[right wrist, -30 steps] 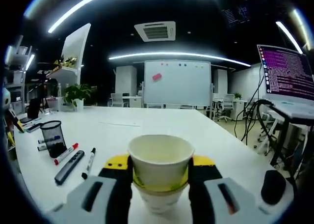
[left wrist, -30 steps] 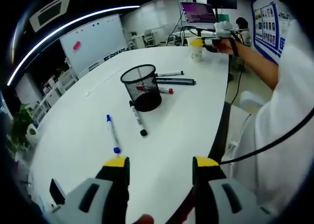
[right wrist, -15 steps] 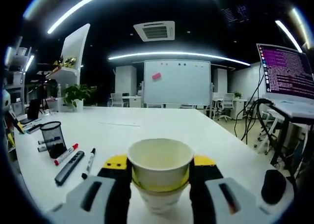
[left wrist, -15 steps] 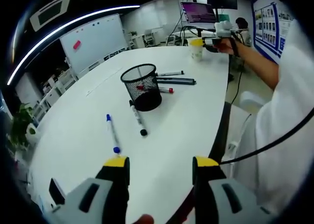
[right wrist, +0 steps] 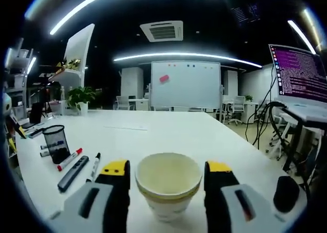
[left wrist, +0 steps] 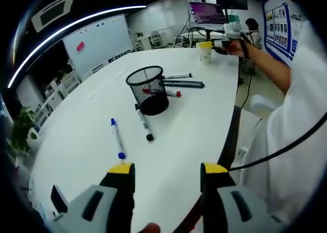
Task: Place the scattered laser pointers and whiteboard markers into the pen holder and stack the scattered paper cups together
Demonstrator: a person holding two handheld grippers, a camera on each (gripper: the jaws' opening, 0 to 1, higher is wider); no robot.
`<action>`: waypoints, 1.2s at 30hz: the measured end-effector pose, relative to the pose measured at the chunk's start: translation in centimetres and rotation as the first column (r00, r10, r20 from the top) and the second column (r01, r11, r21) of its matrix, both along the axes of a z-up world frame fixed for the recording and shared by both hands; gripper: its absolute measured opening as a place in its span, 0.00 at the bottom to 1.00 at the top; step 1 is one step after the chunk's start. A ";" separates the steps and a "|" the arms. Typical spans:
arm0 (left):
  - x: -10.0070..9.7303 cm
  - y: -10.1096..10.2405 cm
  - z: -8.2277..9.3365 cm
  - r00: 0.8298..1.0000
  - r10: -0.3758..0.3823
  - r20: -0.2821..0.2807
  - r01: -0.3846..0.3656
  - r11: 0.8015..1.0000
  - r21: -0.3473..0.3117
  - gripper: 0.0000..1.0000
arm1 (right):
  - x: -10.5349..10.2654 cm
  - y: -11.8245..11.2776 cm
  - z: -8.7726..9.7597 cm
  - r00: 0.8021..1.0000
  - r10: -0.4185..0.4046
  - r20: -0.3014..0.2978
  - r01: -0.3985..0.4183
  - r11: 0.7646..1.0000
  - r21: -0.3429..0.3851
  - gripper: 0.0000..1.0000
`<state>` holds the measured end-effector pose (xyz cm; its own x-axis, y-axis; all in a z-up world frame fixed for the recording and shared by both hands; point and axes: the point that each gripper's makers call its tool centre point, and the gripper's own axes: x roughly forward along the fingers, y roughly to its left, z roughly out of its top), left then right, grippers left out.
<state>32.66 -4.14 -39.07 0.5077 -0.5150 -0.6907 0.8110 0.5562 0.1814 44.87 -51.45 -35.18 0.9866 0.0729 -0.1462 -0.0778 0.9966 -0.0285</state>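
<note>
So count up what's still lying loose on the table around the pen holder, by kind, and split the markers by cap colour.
Blue-capped marker: 1
Red-capped marker: 1
Black-capped markers: 2
Laser pointer: 1
Total: 5

Broad white table [left wrist: 184, 125] carrying a black mesh pen holder [left wrist: 147, 90], a blue-capped marker [left wrist: 117, 139] and a black marker [left wrist: 143, 123] lying nearer, a red marker [left wrist: 171, 93], laser pointer [left wrist: 183, 84] and another marker [left wrist: 177, 76] just behind, stacked paper cups [right wrist: 167, 184] standing upright further along.
</note>
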 end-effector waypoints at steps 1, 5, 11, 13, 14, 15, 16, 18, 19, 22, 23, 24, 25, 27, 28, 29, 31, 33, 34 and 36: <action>0.0 0.0 0.0 1.000 0.000 0.000 0.000 1.000 -0.001 0.52 | 0.0 0.0 0.0 1.000 0.001 -0.002 -0.001 1.000 0.000 0.61; 0.0 0.0 0.0 1.000 0.002 0.000 -0.002 1.000 -0.002 0.52 | 0.2 -0.1 -0.4 1.000 -0.004 -0.022 0.004 1.000 -0.019 0.73; 0.0 -0.1 0.0 1.000 0.004 0.002 -0.004 1.000 -0.001 0.52 | 0.2 -0.3 -0.7 0.999 -0.017 -0.036 0.016 1.000 -0.014 0.82; 0.0 -0.1 0.1 1.000 0.004 0.002 -0.004 1.000 -0.003 0.52 | 0.2 -0.3 -0.5 0.999 -0.016 -0.029 0.015 1.000 -0.011 0.85; 0.0 -0.1 0.1 1.000 0.003 0.003 -0.003 1.000 -0.003 0.52 | 0.2 -0.3 -0.4 1.000 -0.015 -0.025 0.015 1.000 -0.010 0.86; 0.0 -0.1 0.1 1.000 0.003 0.002 -0.003 1.000 -0.003 0.52 | 0.3 -0.3 -0.4 1.000 -0.015 -0.023 0.014 1.000 -0.009 0.87; 0.0 -0.1 0.0 1.000 0.003 0.002 -0.003 1.000 -0.003 0.52 | 0.3 -0.3 -0.4 1.000 -0.015 -0.022 0.014 1.000 -0.008 0.88; 0.0 0.0 0.0 1.000 0.003 0.000 -0.003 1.000 -0.002 0.52 | 0.3 -0.3 -0.4 1.000 -0.015 -0.023 0.015 1.000 -0.007 0.90; 0.0 0.0 0.0 1.000 0.003 0.001 -0.003 1.000 -0.001 0.52 | 0.3 -0.3 -0.5 1.000 -0.014 -0.026 0.013 1.000 -0.006 0.90; -0.1 0.0 0.0 1.000 0.003 0.001 -0.003 1.000 -0.003 0.52 | 0.3 -0.1 -0.6 1.000 -0.011 -0.029 0.011 1.000 0.006 0.90; -0.1 0.0 0.1 1.000 0.003 0.001 -0.003 1.000 -0.003 0.52 | 0.3 0.0 -0.6 1.000 -0.007 -0.025 0.008 1.000 0.013 0.90; -0.1 0.0 0.1 1.000 0.003 0.001 -0.003 1.000 -0.002 0.52 | 0.3 0.1 -0.4 1.000 -0.010 -0.015 0.010 1.000 0.021 0.91; -0.1 0.1 0.1 1.000 0.003 0.001 -0.003 1.000 -0.002 0.52 | 0.3 0.0 -0.3 1.000 -0.010 -0.011 0.011 1.000 0.022 0.92; 0.0 0.0 0.1 1.000 0.003 0.001 -0.003 1.000 -0.002 0.52 | 0.4 0.0 -0.2 1.000 -0.015 -0.009 0.015 1.000 0.018 0.93; 0.0 0.0 0.1 1.000 0.003 0.002 -0.003 1.000 -0.001 0.52 | 0.4 -0.1 -0.2 1.000 -0.019 -0.008 0.019 1.000 0.013 0.93; 0.0 0.0 0.2 1.000 0.002 0.002 -0.002 1.000 -0.002 0.52 | 0.4 -0.2 -0.2 1.000 -0.021 -0.008 0.021 1.000 0.010 0.93; 0.0 -0.1 0.2 1.000 0.002 0.002 -0.002 1.000 -0.003 0.52 | 0.4 -0.2 -0.1 1.000 -0.020 -0.006 0.020 1.000 0.012 0.93; 0.0 -0.1 0.1 1.000 0.002 0.002 -0.002 1.000 -0.002 0.52 | 0.4 0.0 0.0 1.000 -0.014 0.001 0.014 1.000 0.015 0.93; -0.1 -0.1 0.2 1.000 0.000 0.002 0.000 1.000 -0.002 0.52 | 0.4 0.1 0.1 1.000 -0.011 0.006 0.010 1.000 0.013 0.93; 0.0 -0.1 0.2 1.000 0.001 0.004 -0.001 1.000 -0.004 0.52 | 0.5 0.1 0.4 1.000 -0.004 0.018 0.004 1.000 0.010 0.93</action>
<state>32.65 -4.20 -38.83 0.5111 -0.5173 -0.6864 0.8096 0.5580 0.1823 45.37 -51.30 -34.80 0.9893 0.0705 -0.1278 -0.0736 0.9971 -0.0201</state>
